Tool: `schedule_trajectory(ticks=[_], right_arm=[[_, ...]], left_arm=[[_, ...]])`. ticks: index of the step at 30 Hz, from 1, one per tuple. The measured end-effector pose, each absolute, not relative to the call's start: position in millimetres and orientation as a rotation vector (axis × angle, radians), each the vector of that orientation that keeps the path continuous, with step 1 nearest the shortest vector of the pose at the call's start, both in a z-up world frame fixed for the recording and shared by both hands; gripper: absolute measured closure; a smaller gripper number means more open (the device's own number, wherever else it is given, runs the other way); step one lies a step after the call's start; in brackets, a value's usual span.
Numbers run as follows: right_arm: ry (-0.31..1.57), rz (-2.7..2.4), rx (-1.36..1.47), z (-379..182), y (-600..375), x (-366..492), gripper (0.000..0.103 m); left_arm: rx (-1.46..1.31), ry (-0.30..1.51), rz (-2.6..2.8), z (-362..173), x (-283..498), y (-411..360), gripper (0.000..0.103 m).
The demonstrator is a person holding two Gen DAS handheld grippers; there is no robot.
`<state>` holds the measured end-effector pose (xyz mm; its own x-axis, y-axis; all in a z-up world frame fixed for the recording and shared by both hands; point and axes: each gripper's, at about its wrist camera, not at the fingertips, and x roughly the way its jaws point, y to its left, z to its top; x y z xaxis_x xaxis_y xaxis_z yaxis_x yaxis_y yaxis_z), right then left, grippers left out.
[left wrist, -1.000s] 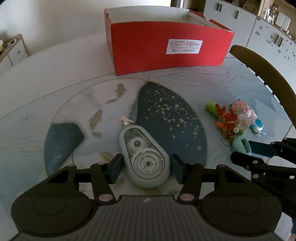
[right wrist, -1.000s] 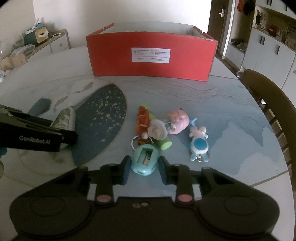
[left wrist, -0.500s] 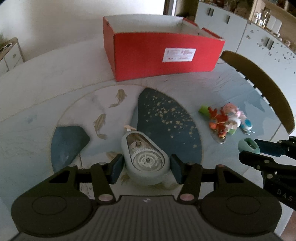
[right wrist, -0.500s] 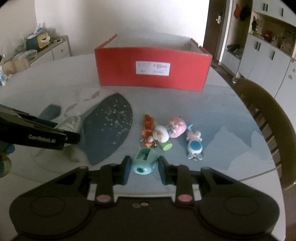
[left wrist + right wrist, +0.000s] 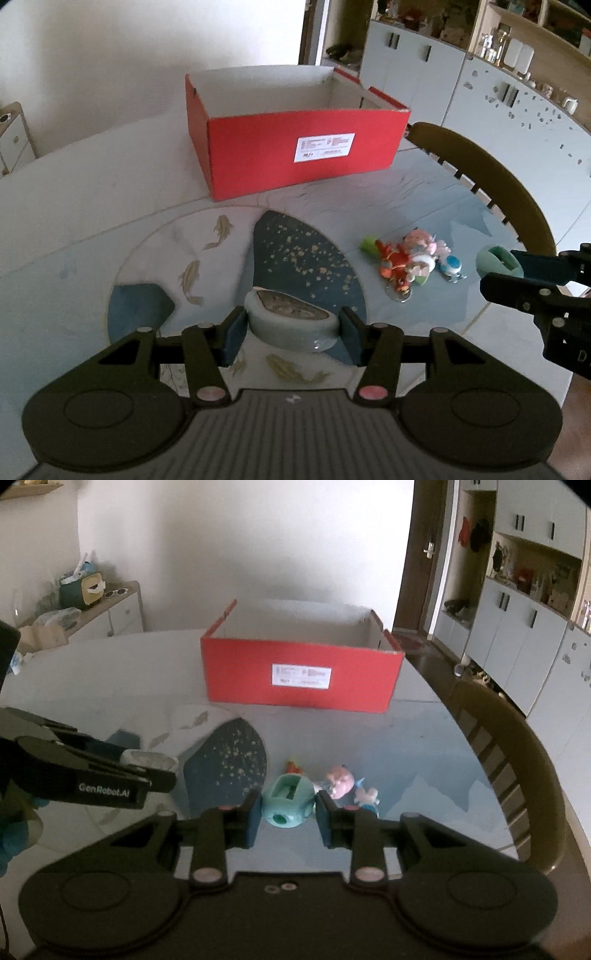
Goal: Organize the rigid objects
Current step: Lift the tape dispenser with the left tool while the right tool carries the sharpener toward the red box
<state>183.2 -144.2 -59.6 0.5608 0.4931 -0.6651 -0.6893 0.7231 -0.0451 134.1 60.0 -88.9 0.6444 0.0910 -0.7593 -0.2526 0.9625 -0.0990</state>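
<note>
Grip check: my left gripper (image 5: 291, 332) clamps the grey-green gear case (image 5: 290, 323), its underside hidden; my right gripper (image 5: 284, 812) pinches the teal sharpener (image 5: 288, 803), which masks part of the toy pile (image 5: 343, 784). Red box (image 5: 295, 155) stands beyond, its floor unseen.

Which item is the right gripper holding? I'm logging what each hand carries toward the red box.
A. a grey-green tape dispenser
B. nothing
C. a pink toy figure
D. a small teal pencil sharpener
D: the right gripper is clamped on the small teal pencil sharpener, lifted above the table, while the pink toy figure lies on the table and the tape dispenser sits in the left gripper.
</note>
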Motion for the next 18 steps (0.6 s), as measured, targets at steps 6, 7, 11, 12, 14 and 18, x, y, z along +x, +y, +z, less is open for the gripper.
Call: schedule_trajectory(ticks=[6,7,11,12,14,18], right_arm=[[0.649,0.714,-0.318,-46,-144,182,0.073],[0.648,0.716,-0.317,-44,-144,182,0.073],[0.646,0.73,-0.299,-35,-144,185,0.073],[0.645,0.734,-0.295,-33,-144,186,0.073],[0.642,0.74,-0.292,-29,-143,188,0.073],[0.629,0.749,-0.296,-20,-141,197,0.073]], left_arm=[[-0.225,0.822,0.189,-73,132,67,0.05],[-0.229,0.817,0.187,-69,132,68,0.05],[-0.24,0.813,0.181,-56,135,73,0.05],[-0.244,0.81,0.177,-53,135,74,0.05],[-0.241,0.799,0.176,-45,138,75,0.05],[-0.233,0.772,0.167,-31,145,78,0.05]])
